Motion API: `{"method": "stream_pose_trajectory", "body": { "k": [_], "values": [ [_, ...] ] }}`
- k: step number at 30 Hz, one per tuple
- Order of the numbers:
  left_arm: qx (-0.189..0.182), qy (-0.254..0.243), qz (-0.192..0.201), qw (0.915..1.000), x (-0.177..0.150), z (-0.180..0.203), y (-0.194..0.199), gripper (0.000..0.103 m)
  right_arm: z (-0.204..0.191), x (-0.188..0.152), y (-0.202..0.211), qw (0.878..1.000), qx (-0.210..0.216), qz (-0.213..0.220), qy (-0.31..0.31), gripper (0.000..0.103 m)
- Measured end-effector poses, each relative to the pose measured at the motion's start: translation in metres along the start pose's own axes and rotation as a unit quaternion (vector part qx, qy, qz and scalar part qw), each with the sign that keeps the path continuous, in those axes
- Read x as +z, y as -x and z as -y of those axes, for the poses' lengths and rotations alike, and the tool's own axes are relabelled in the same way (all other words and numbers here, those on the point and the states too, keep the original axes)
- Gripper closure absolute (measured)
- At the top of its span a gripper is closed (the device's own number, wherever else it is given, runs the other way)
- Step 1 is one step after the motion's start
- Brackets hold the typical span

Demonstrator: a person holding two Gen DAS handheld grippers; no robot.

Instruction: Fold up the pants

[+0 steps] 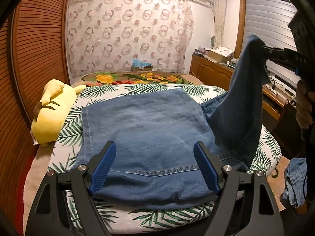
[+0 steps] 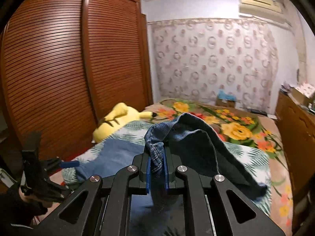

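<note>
White letters "O A S" on the black body of the right tongs (image 1: 262, 46), nothing else legible

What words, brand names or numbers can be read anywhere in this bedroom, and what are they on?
"O A S": faint pale letters on the black body of the right hand-held gripper, partly cut off, perhaps incomplete.
Box on the dresser: printed pattern, no readable text.
White tag on the yellow plush toy: too small to read.
Nothing else legible.

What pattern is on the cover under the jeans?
Green palm leaves on white cover, clearest in the left wrist view.
</note>
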State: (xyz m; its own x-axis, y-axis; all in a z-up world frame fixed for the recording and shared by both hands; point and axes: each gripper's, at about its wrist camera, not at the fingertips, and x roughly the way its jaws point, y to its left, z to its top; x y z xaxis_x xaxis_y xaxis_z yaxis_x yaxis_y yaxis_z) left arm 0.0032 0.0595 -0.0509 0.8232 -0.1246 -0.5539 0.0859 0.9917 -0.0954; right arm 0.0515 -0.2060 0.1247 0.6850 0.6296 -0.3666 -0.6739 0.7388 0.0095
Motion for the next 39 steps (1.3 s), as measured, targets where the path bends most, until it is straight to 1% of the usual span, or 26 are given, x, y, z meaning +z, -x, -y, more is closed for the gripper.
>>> {"method": "stream_pose_trajectory", "body": {
  "k": [2, 7, 10, 13, 15, 18, 20, 22, 24, 30, 32, 33, 34, 36, 39],
  "values": [
    [0.002, 0.003, 0.002, 1.0000, 0.000, -0.004, 0.002, 0.021, 0.005, 0.000, -0.006, 1.000, 0.016, -0.004, 0.005, 0.093],
    [0.005, 0.012, 0.004, 0.9999, -0.003, -0.012, 0.005, 0.021, -0.007, -0.003, -0.029, 0.997, 0.068, -0.034, 0.018, 0.093],
    [0.007, 0.016, 0.002, 0.9998, -0.007, -0.017, 0.006, 0.021, -0.014, -0.008, -0.049, 0.994, 0.086, -0.056, 0.028, 0.093],
    [0.011, 0.021, -0.001, 0.9997, -0.009, -0.023, 0.006, 0.021, -0.013, -0.012, -0.068, 0.991, 0.100, -0.081, 0.026, 0.093],
    [0.014, 0.025, 0.000, 0.9996, -0.010, -0.027, 0.007, 0.021, -0.011, -0.010, -0.078, 0.991, 0.097, -0.094, 0.027, 0.093],
    [0.018, 0.031, 0.001, 0.9994, -0.011, -0.034, 0.008, 0.021, -0.007, -0.001, -0.085, 0.990, 0.095, -0.098, 0.031, 0.082],
    [0.021, 0.034, 0.001, 0.9992, -0.011, -0.038, 0.008, 0.021, -0.004, 0.004, -0.083, 0.991, 0.090, -0.092, 0.033, 0.066],
    [0.023, 0.037, 0.002, 0.9990, -0.012, -0.042, 0.008, 0.021, 0.000, 0.007, -0.077, 0.992, 0.085, -0.081, 0.037, 0.061],
    [0.024, 0.040, 0.001, 0.9989, -0.012, -0.044, 0.008, 0.021, -0.003, 0.006, -0.072, 0.993, 0.082, -0.077, 0.038, 0.061],
    [0.024, 0.041, -0.005, 0.9989, -0.014, -0.045, 0.003, 0.021, 0.013, 0.002, -0.071, 0.995, 0.057, -0.077, 0.035, 0.059],
    [0.024, 0.040, -0.008, 0.9989, -0.015, -0.045, 0.001, 0.021, 0.007, -0.010, -0.059, 0.995, 0.047, -0.079, 0.034, 0.058],
    [0.025, 0.040, -0.010, 0.9989, -0.015, -0.045, -0.001, 0.021, 0.011, -0.013, -0.059, 0.995, 0.042, -0.082, 0.032, 0.058],
    [0.024, 0.040, -0.011, 0.9988, -0.016, -0.045, -0.002, 0.021, -0.002, -0.022, -0.051, 0.995, 0.039, -0.084, 0.030, 0.058],
    [0.024, 0.041, -0.014, 0.9988, -0.016, -0.045, -0.005, 0.021, -0.012, -0.028, -0.048, 0.995, 0.030, -0.091, 0.026, 0.058],
    [0.023, 0.037, -0.017, 0.9989, -0.016, -0.043, -0.009, 0.021, -0.014, -0.034, -0.050, 0.994, 0.016, -0.102, 0.018, 0.055]
  ]
}}
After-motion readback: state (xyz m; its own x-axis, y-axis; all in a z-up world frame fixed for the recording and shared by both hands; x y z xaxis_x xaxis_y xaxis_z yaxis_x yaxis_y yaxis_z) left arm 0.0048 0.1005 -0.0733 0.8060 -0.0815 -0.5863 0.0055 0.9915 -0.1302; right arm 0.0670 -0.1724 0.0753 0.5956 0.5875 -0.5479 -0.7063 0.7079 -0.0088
